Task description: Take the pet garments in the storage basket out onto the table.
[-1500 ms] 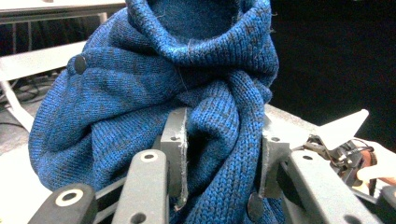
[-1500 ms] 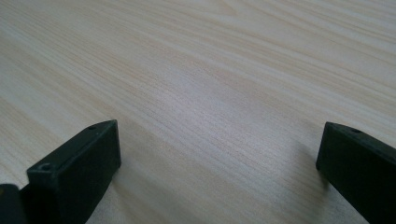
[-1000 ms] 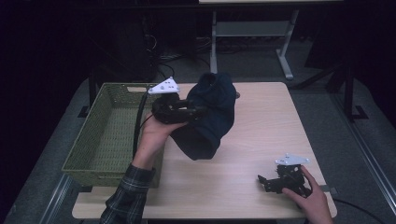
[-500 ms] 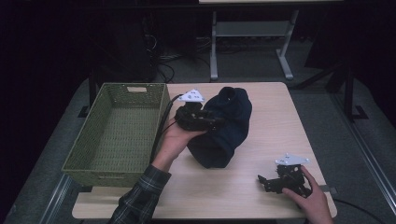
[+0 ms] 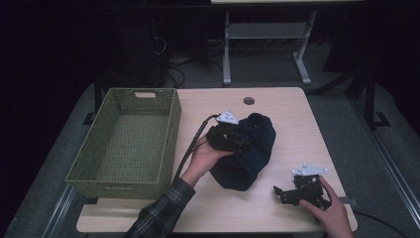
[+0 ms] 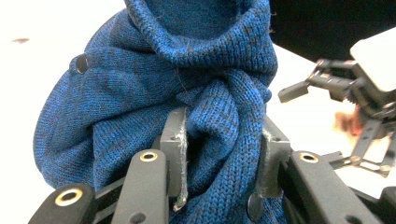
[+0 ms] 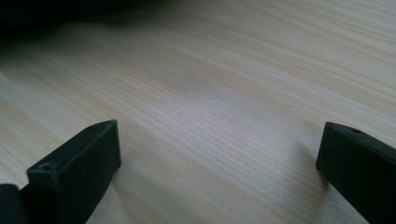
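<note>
Left gripper (image 6: 219,163) fingers (image 6: 173,154) clamped on a fold of blue knit garment (image 6: 140,107). Right gripper (image 7: 217,168) fingers spread wide, bare worktop (image 7: 210,93) between them.

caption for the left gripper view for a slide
Left gripper clamped on a bunched fold of dark blue knitted garment, with the right gripper beyond on the pale table.

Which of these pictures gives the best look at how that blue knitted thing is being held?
The left gripper view: the left gripper is shut on a fold of the blue knitted garment, its knit plain to see. The high view shows the garment whole but dark, lying on the table. The right gripper view looks at bare tabletop.
</note>
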Motion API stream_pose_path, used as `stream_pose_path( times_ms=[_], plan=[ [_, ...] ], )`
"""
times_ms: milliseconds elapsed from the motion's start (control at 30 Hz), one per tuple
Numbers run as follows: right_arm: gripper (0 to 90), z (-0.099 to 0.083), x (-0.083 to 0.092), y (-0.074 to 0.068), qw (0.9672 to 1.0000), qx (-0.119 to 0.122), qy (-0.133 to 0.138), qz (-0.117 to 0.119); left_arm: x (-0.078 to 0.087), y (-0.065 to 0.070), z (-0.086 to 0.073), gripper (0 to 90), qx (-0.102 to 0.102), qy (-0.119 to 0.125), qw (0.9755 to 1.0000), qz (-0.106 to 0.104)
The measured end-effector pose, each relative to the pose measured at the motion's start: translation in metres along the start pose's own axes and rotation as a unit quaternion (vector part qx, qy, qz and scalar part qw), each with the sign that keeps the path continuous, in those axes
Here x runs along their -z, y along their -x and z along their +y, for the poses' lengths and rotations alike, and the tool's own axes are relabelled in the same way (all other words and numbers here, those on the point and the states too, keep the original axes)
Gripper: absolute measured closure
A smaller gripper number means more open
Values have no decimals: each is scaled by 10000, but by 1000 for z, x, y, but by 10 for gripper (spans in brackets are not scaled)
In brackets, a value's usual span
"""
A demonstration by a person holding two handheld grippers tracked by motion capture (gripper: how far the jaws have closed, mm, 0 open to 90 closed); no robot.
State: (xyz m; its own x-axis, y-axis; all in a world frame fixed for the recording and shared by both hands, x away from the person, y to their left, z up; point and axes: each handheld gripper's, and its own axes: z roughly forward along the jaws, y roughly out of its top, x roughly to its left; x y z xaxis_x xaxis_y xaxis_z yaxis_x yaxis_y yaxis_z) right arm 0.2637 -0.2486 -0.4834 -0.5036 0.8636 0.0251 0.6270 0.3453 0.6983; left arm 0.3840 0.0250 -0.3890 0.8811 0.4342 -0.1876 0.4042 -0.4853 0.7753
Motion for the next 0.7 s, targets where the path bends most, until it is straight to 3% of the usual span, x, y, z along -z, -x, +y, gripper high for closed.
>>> stream_pose_path(
  times_ms=[267, 500, 700],
  plan=[
    [0, 0, 0, 0, 10000, -26, -4, 4, -35, -3, -14, 617, 64, -341, 9994, 38],
    [0, 0, 0, -1, 10000, -39, -2, 6, -52, -6, -22, 600, -17, -597, 9982, 104],
    [0, 0, 0, 0, 10000, -28, -6, 3, -54, -8, -22, 452, 34, -509, 9986, 139]
  ],
)
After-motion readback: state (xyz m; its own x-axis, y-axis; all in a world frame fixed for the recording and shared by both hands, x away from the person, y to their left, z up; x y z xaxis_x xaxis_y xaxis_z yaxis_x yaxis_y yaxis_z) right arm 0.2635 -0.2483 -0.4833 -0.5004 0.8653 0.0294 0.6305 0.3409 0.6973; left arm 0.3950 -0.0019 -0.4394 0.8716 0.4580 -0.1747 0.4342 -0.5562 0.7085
